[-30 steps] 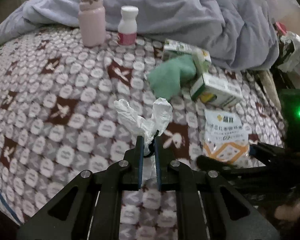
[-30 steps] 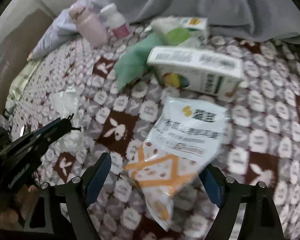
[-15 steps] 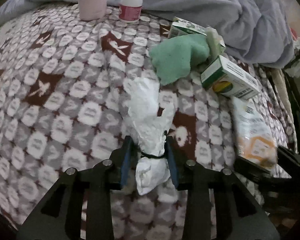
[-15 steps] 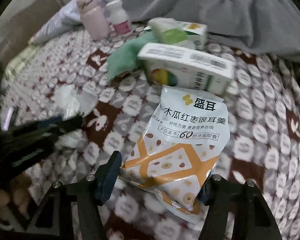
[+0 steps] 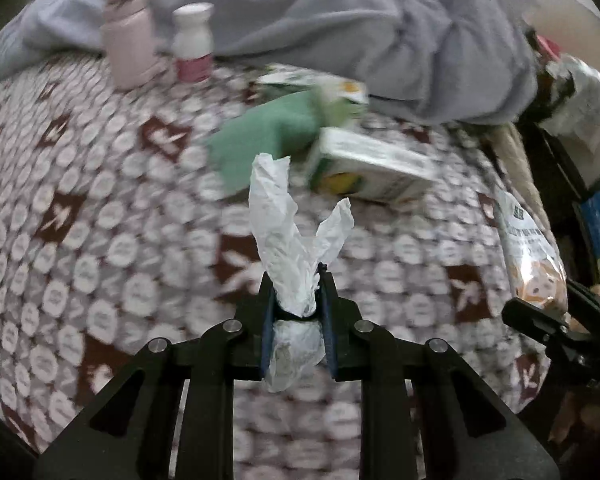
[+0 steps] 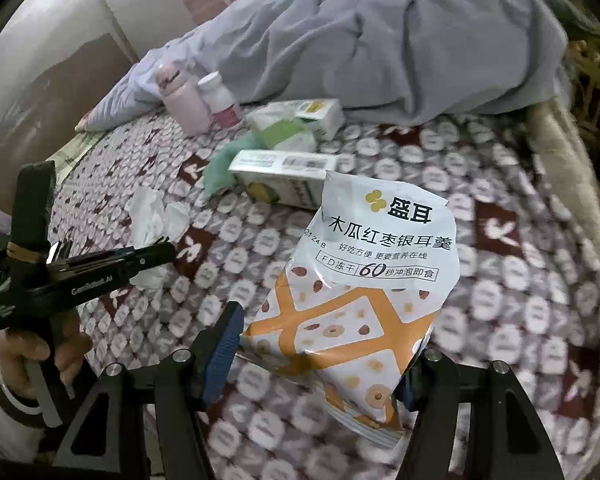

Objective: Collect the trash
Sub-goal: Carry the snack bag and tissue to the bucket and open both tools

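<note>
My left gripper [image 5: 296, 292] is shut on a crumpled white tissue wad [image 5: 288, 236] and holds it above the patterned bedspread [image 5: 100, 208]. It also shows in the right wrist view [image 6: 156, 256], with the tissue [image 6: 152, 216] in its tips. My right gripper [image 6: 320, 340] is closed on a white and orange snack bag [image 6: 364, 288], which stands lifted between its jaws. The bag also shows at the right of the left wrist view [image 5: 528, 252].
On the bed lie a green cloth [image 5: 260, 148], two white and green cartons [image 5: 372, 168] [image 6: 300, 116], a pink bottle [image 5: 128, 44] and a small white bottle [image 5: 192, 40]. A grey duvet [image 6: 380, 40] is heaped at the back. The bed edge [image 6: 560, 152] is at right.
My left gripper has closed tighter on the tissue and lifted it off the bedspread. My right gripper has raised the snack bag upright off the bed.
</note>
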The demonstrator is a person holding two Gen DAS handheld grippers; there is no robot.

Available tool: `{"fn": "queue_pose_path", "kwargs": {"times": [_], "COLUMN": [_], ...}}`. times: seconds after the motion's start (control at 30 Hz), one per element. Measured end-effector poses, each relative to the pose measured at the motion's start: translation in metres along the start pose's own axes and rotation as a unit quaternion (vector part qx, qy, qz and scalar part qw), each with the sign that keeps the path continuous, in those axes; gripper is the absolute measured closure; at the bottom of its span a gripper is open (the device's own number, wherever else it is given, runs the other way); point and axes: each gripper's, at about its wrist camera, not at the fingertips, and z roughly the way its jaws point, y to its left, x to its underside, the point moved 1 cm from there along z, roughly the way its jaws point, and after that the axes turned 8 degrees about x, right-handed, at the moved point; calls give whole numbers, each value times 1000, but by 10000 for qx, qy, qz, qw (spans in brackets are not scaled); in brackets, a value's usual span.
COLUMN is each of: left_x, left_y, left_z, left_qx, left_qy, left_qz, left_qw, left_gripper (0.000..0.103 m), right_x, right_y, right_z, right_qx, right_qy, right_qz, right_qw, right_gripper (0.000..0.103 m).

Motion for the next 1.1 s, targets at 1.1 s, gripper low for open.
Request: {"fn": "queue_pose_path", "kwargs": {"times": [1.1], "left_x": [-7], "left_y": [-309], "left_z": [62], "left_qx": [904], "left_qy": [211], "left_qz": [2313], "left_qw": [9684], "left_gripper": [85], "right_x": [79], "right_y": [-225], "right_z": [-128], "right_qx": [1464], "right_qy": [-714], "right_qz": [1788], "right_qw": [9703], "right_gripper": [40]}}
